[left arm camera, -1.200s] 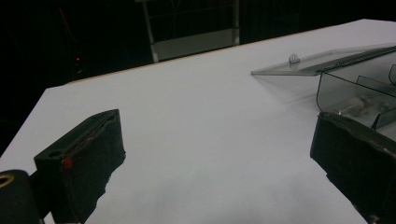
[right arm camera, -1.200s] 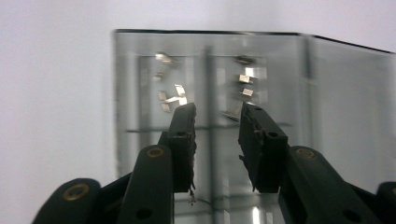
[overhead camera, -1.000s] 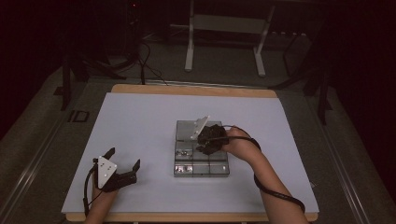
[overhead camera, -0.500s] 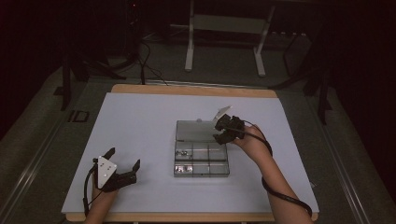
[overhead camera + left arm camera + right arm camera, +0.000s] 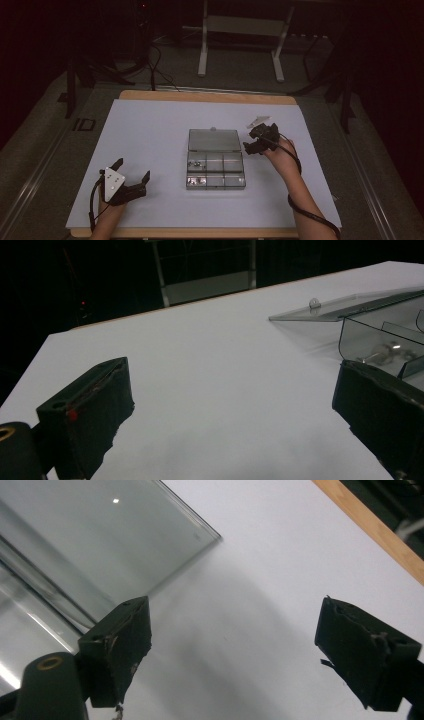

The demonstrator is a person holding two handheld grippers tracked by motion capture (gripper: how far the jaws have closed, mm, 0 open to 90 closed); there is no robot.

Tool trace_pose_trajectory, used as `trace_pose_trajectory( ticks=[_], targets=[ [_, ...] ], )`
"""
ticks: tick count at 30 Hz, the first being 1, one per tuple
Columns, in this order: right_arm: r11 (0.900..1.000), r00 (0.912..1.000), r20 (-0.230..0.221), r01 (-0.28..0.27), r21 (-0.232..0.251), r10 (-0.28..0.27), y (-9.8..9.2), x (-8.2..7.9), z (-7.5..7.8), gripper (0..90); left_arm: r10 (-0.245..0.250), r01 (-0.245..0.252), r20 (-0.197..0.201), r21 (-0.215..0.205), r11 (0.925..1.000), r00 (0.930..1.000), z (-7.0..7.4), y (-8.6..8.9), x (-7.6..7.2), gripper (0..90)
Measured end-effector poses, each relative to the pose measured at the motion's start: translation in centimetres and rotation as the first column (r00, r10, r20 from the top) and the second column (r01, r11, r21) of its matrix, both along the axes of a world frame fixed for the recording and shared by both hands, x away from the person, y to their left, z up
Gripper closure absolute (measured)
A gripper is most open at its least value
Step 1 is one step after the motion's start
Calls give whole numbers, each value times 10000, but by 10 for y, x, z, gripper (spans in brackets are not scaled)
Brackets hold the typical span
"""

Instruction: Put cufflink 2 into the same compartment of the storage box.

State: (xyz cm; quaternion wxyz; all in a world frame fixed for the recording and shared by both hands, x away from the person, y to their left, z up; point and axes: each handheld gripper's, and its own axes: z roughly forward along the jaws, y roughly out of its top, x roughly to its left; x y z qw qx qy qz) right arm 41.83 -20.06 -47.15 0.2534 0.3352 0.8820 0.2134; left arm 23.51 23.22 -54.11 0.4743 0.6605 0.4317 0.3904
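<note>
Clear plastic forms the compartment box (image 5: 216,170), which sits near the centre of the white table surface (image 5: 150,130). Its lid (image 5: 214,140) is swung fully open and lies flat on the surface on the far side of the tray. The tray is divided into small compartments; small metallic parts (image 5: 196,164) lie in the compartments on its left side, but they are too small to identify.

Right gripper (image 5: 259,138): held in the person's right hand (image 5: 280,157) just beside the right edge of the box, near the hinge line between lid and tray. In the right gripper view its 2 jaws stand wide apart with nothing between them; the lid (image 5: 90,535) shows past the jaw on the left of that view, and the bare white surface shows between the jaws.

Left gripper (image 5: 133,176): positioned near the front left of the table, well apart from the box. Its jaws are spread and empty. In the left gripper view the box (image 5: 380,335) appears at the right, with the lid (image 5: 345,305) lying flat behind it.

A wooden table edge (image 5: 210,96) borders the far side of the white surface.
</note>
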Motion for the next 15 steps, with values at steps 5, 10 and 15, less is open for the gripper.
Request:
trace_pose_trajectory(
  ticks=[5,10,15],
  targets=[
    [9973,9979,304,552,485,-567,-20,-1,-7,144,10,-10,6,13,10000,10000,0,0,0,38],
    [9855,9893,667,1212,1190,-1297,-52,-4,-11,146,15,-15,17,17,10000,10000,0,0,0,38],
    [9785,9862,688,1391,1524,-1509,-71,-8,-16,146,17,-17,15,26,10000,10000,0,0,0,38]
  ],
)
